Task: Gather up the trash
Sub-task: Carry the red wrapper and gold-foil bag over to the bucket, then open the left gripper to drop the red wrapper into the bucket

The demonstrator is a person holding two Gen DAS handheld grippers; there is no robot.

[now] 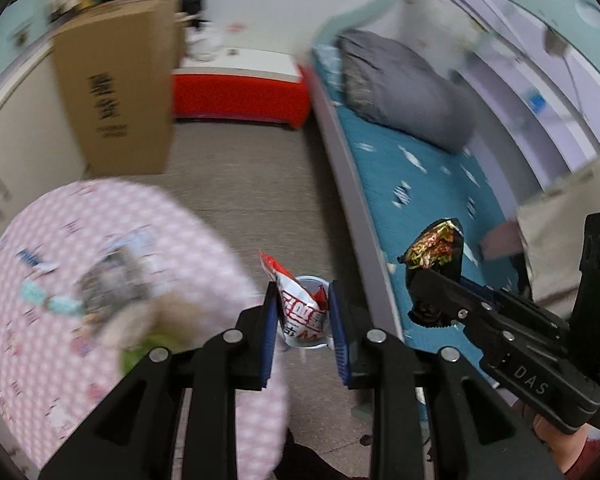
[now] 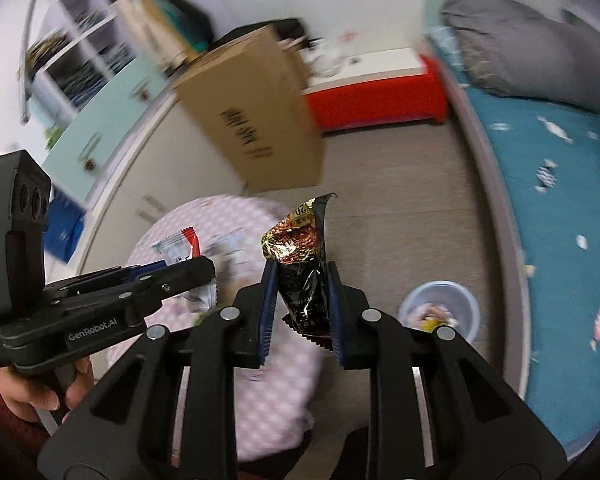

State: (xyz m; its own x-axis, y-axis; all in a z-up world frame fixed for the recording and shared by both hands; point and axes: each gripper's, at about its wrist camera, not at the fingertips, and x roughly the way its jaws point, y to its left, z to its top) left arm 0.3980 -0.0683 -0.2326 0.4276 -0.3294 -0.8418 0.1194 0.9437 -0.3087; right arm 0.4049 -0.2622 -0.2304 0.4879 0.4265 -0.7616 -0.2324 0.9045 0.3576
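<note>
Two black grippers each pinch trash: left gripper (image 1: 304,312) clamps a red-and-white snack wrapper (image 1: 300,312) above the pale round bin (image 1: 314,280); right gripper (image 2: 302,304) clamps a black-and-gold foil packet (image 2: 300,264).

Likely bedroom: bed (image 1: 432,184), pillow (image 1: 400,88)

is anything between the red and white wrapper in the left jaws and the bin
Nothing visible. The left gripper holds the red and white wrapper right above the pale bin on the floor; the round table lies off to the side.
</note>
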